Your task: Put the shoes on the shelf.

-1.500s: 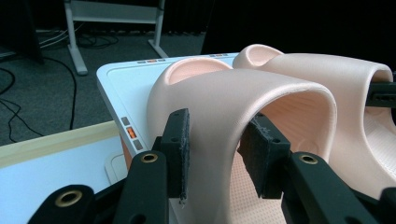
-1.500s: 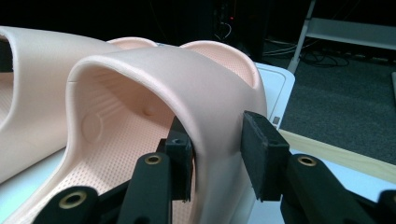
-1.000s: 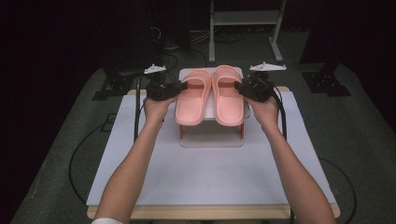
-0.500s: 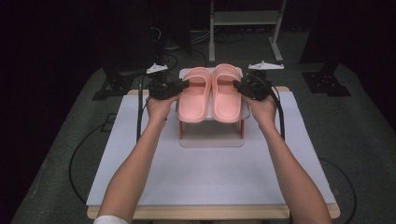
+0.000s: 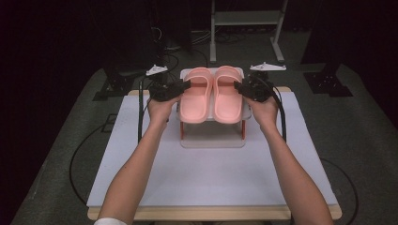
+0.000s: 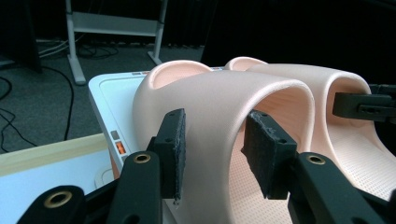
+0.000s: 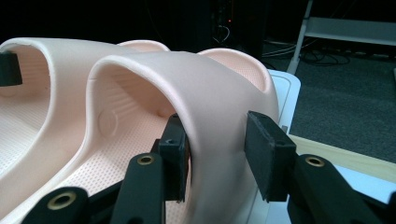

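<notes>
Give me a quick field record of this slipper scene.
left slipper: pink, on rack, beside right slipper
right slipper: pink, on rack
rack: white, red legs, stands on table
left gripper: at left slipper's strap, outer side; jaws have just been opening; pads look clear of the strap
right gripper: jaws straddle right slipper's strap; whether the pads press on it is unclear
</notes>
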`<state>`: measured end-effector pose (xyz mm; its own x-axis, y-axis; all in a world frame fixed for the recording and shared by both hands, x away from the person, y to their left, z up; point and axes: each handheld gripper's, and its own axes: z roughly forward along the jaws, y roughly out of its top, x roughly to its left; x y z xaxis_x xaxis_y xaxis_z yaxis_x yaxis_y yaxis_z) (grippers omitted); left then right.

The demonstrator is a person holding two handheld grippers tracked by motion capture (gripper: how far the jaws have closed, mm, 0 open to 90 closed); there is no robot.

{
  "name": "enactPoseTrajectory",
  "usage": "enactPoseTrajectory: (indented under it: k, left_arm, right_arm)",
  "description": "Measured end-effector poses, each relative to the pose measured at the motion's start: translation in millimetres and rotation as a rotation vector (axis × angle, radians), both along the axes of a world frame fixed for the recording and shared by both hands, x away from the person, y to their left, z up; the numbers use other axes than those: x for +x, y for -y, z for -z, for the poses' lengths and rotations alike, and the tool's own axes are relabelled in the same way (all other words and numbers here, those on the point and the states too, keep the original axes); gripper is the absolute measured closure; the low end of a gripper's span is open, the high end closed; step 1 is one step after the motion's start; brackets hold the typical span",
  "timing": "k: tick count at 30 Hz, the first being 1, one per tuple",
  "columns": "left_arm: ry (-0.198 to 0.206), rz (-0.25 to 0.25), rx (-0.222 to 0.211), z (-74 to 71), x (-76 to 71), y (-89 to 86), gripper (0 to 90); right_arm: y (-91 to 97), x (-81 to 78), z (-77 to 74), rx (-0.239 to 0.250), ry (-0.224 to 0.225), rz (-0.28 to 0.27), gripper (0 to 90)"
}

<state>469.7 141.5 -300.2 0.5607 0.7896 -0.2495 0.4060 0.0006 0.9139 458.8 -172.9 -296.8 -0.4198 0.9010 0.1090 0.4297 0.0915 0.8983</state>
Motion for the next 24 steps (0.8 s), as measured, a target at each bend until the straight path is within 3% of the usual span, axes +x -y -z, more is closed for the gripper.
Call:
enactPoseTrajectory:
  k: [24]
  left_arm:
    - [0.016,0.0,-0.026,4.4,11.8,5.8,57.7]
  right_arm:
    - [3.3,11.1,5.1,0.021,0.033,0.004,59.7]
